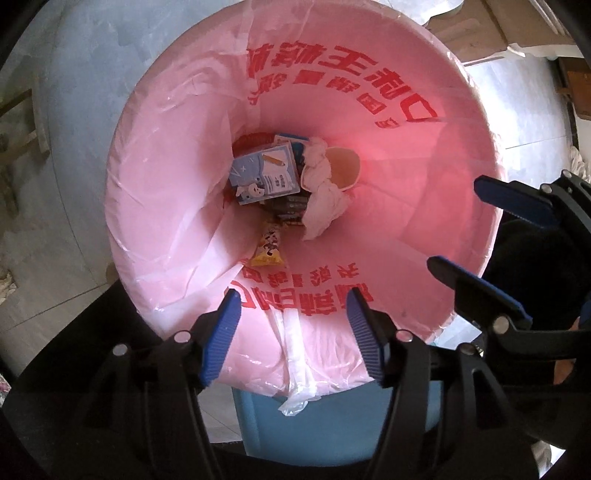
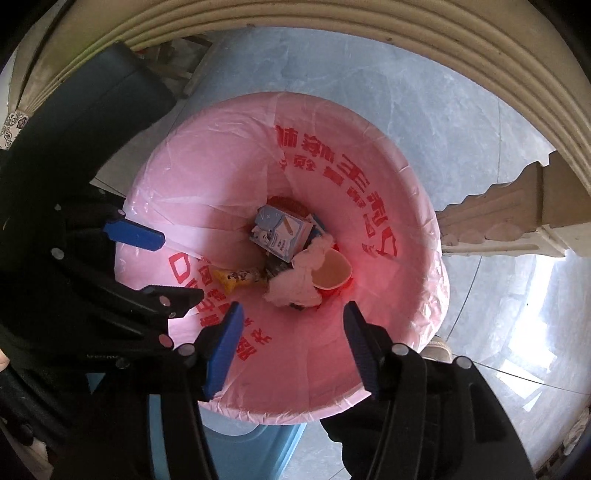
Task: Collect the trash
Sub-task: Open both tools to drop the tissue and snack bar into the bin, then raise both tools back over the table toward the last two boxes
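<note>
A blue bin (image 1: 332, 424) lined with a pink bag with red print (image 1: 155, 206) stands on the floor; the bag also shows in the right wrist view (image 2: 399, 229). Inside lie a blue carton (image 1: 264, 173) (image 2: 282, 230), crumpled white tissue (image 1: 325, 206) (image 2: 295, 282), a paper cup (image 1: 345, 164) (image 2: 332, 275) and a yellow snack wrapper (image 1: 269, 245) (image 2: 238, 277). My left gripper (image 1: 293, 339) is open and empty over the near rim. My right gripper (image 2: 293, 350) is open and empty over the bin, and shows at the right of the left wrist view (image 1: 476, 236).
Grey tiled floor (image 2: 424, 122) surrounds the bin. A cream carved furniture edge and leg (image 2: 498, 221) stand behind and to the right. Cardboard (image 1: 476, 26) lies at the far side in the left wrist view. A shoe tip (image 2: 437, 347) shows by the bin.
</note>
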A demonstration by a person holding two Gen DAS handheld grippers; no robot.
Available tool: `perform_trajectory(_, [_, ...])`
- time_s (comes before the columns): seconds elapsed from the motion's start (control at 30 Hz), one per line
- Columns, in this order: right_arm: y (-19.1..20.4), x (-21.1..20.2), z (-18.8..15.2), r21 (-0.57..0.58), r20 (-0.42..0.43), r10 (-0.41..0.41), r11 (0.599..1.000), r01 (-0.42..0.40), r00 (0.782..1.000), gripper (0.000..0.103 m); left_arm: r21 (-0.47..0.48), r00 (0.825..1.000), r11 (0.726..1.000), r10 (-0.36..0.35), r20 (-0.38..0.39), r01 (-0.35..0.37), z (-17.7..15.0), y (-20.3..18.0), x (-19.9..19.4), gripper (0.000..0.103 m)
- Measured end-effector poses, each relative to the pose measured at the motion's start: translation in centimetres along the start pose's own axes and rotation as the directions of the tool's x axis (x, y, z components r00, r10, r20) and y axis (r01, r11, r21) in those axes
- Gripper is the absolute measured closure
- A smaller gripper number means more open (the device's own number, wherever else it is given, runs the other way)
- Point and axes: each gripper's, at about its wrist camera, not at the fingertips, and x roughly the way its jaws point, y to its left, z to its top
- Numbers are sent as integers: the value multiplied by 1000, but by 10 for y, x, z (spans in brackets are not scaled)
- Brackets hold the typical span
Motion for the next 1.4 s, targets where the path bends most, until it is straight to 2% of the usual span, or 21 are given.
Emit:
perform_trajectory(0.27, [8, -10, -2, -10, 28, -29, 1000, 30, 999, 47, 25, 997, 998, 53, 53, -54, -8, -6, -14, 44])
perform_trajectory(0.37, [14, -14, -7, -26, 37, -38, 999, 39, 999, 47, 56, 992, 993, 95, 84, -100, -17, -12, -20, 44])
perform_trajectory(0.53, [29, -29, -19, -58, 81, -56, 996, 61, 995, 46, 89, 981, 987, 123, 148, -137, -39, -20, -41, 43])
perform_trajectory(0.7, [48, -77, -35, -73, 179, -17, 997, 31, 984, 45, 129, 957, 979, 117, 267, -156, -74, -31, -88, 43])
perform_trajectory(0.73, [51, -87, -38, -78, 198, -3, 997, 19, 980, 44, 144, 947, 976, 117, 298, -166, -83, -35, -103, 41])
perform_trajectory(0.77, [52, -95, -40, -83, 211, 9, 997, 9, 978, 38, 152, 940, 972, 124, 316, -180, -89, -37, -112, 40])
perform_trajectory(0.87, [58, -134, -49, -117, 261, 57, 993, -27, 964, 25, 236, 898, 943, 117, 423, -234, -119, -52, -160, 37])
perform_trajectory(0.97, [61, -175, -55, -154, 302, 118, 985, -73, 946, 21, 301, 874, 923, 68, 482, -238, -136, -59, -198, 25])
perform_trajectory(1.07, [64, -218, -56, -201, 342, 123, 978, -55, 932, 21, 368, 843, 887, 41, 537, -278, -152, -66, -243, 23])
perform_trajectory(1.17, [65, -262, -54, -243, 393, 118, 970, -21, 912, 20, 434, 796, 824, 34, 605, -365, -167, -74, -295, 20])
perform_trajectory(1.2, [64, -276, -52, -256, 407, 123, 967, -16, 905, 16, 455, 790, 804, 31, 613, -384, -170, -77, -307, 19])
perform_trajectory(1.23, [61, -295, -49, -268, 431, 122, 963, -2, 894, 12, 473, 781, 779, 33, 624, -411, -175, -79, -320, 18])
perform_trajectory(1.27, [59, -309, -48, -275, 456, 125, 961, 6, 881, 7, 487, 761, 742, 49, 646, -461, -178, -83, -335, 18])
perform_trajectory(1.4, [41, -362, -34, -323, 541, 192, 946, -9, 819, 7, 518, 717, 653, 55, 695, -553, -185, -89, -372, 18])
